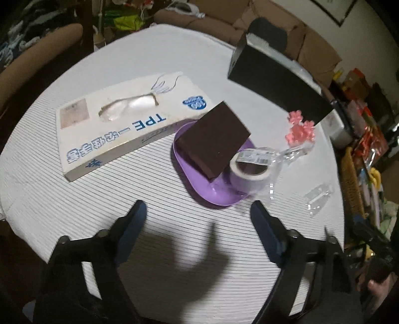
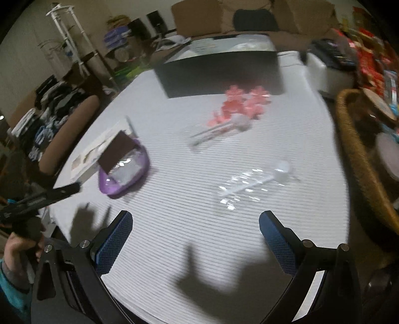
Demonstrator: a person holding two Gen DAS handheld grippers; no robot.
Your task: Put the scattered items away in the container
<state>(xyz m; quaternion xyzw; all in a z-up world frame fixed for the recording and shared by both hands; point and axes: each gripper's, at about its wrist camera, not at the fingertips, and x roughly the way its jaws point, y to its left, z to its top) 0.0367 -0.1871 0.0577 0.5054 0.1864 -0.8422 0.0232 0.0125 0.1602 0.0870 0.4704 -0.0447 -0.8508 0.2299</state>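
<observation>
Both grippers, left point(image 1: 198, 211) and right point(image 2: 195, 219), have spread jaws holding nothing; next the right should reach the wrapped spoon point(image 2: 251, 184) for the purple tray point(image 2: 142, 169).

Looked like a crowded room in a home: a table point(image 1: 74, 199) with a striped white cloth, brown chairs point(image 2: 67, 134) pulled up, cardboard boxes point(image 2: 199, 17) piled behind, clothes point(image 2: 49, 104) heaped on one side, a wicker basket point(image 2: 359, 159) nearby.
</observation>
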